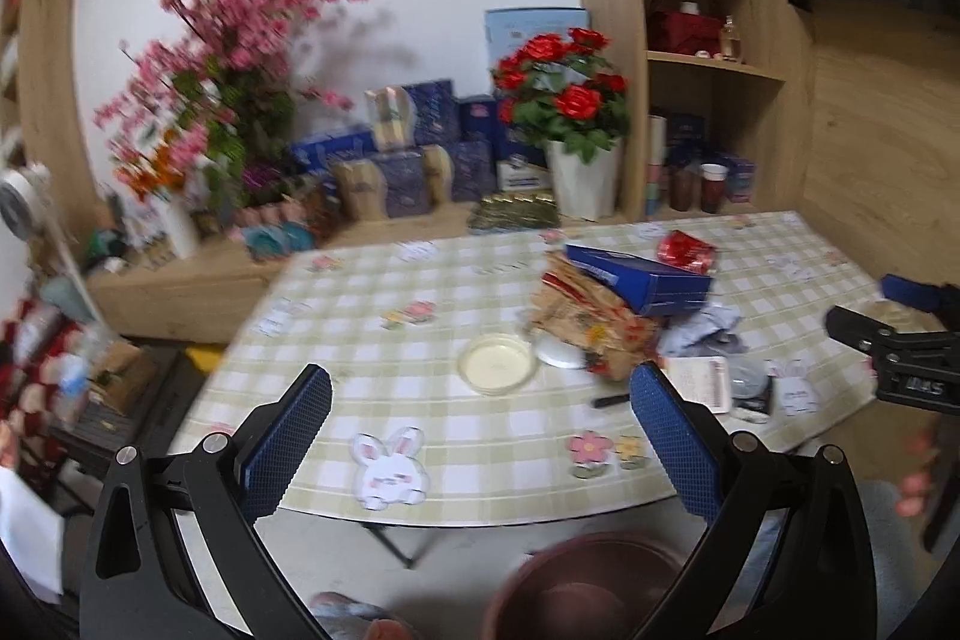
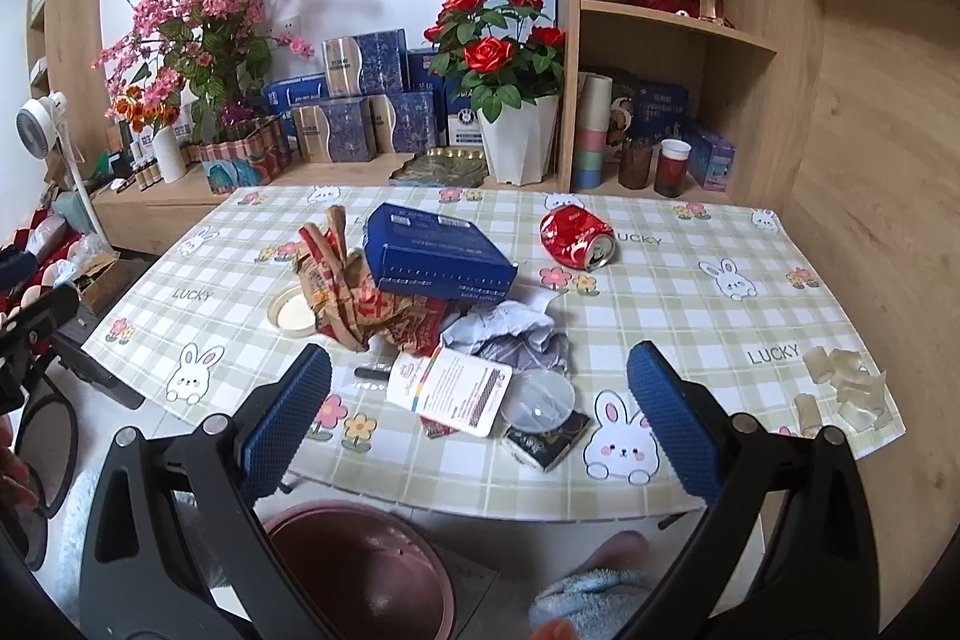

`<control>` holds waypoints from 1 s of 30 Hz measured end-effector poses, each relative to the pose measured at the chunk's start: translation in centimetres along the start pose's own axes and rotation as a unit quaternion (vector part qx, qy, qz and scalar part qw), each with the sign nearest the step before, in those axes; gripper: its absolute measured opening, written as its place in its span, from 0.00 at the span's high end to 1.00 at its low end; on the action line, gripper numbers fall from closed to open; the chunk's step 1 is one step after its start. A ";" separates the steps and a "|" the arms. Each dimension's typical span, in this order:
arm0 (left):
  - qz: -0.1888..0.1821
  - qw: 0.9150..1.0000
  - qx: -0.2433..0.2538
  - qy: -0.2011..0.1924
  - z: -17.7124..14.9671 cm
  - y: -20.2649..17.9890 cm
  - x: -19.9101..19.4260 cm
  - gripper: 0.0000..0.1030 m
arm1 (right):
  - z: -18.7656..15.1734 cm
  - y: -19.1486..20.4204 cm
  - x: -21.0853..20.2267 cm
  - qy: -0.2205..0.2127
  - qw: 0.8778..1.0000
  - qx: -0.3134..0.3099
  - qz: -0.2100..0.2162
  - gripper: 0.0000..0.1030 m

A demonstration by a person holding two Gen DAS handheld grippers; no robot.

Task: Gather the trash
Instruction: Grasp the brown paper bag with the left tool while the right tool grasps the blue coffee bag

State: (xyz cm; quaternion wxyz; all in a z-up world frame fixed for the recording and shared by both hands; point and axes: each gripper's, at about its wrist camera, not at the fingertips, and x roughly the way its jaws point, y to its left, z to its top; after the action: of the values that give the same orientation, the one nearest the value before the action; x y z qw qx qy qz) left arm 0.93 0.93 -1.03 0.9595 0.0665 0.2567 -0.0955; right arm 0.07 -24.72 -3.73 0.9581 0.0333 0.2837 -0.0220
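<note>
Tablecloth printed "LUCKY"; red can crushed; both grippers' jaws wide apart, empty.

Both wrist views look forward and slightly down from just off the near edge of the tabletop, toward the shelves behind. The left wrist view sits further left; the right sits nearer. Both share the blue box and the litter around it.
</note>
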 end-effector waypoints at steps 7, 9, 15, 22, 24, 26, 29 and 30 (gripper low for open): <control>-0.006 1.000 -0.011 0.002 0.2 0.4 2.2 0.05 | 1.6 -0.5 3.7 -0.017 0.998 -0.060 -0.001 0.05; -0.001 1.000 -0.009 0.004 0.4 0.5 3.2 0.05 | 2.3 0.3 6.6 -0.002 0.989 -0.138 -0.047 0.06; -0.015 0.998 -0.028 0.050 1.0 0.7 7.7 0.05 | 2.2 1.9 14.5 0.004 0.956 -0.288 -0.048 0.06; -0.015 0.995 -0.059 0.076 0.5 1.6 11.2 0.05 | 1.3 5.2 21.2 0.010 0.893 -0.447 -0.056 0.06; -0.020 0.995 -0.057 0.078 0.4 1.6 11.7 0.05 | 1.3 6.0 22.1 0.007 0.877 -0.476 -0.059 0.07; -0.024 0.995 -0.054 0.079 0.3 1.7 12.2 0.05 | 1.2 6.7 22.5 0.005 0.862 -0.504 -0.051 0.13; -0.040 0.995 -0.052 0.079 0.4 1.5 12.8 0.06 | 1.0 7.3 23.0 0.029 0.849 -0.526 -0.042 0.54; -0.041 0.995 -0.051 0.077 0.4 1.4 13.0 0.06 | 1.1 7.2 22.8 0.026 0.851 -0.523 -0.041 0.54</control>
State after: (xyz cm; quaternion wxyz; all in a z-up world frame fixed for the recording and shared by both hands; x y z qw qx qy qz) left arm 12.45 0.24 -7.13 0.9341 0.0146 0.3372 -0.1162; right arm 20.20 -18.19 -14.91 0.8247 -0.4835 0.2789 0.0911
